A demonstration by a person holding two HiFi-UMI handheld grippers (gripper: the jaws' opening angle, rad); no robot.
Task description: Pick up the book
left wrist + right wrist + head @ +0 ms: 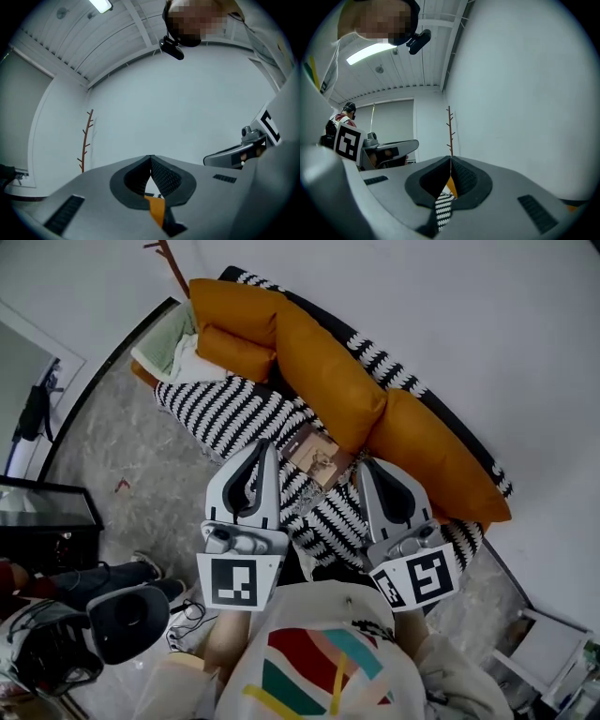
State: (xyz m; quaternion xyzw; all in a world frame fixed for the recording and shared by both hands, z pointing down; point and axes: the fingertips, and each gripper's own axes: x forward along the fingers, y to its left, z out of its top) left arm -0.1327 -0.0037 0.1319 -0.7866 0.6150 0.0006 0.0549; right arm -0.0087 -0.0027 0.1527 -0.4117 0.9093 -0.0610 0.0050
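A person holds the left gripper (265,448) and right gripper (367,467) level over the striped sofa's (216,409) front edge, jaws pressed together and empty, flanking the book (317,457) lying flat mid-seat against orange cushions (328,381), likely lining up a grab.
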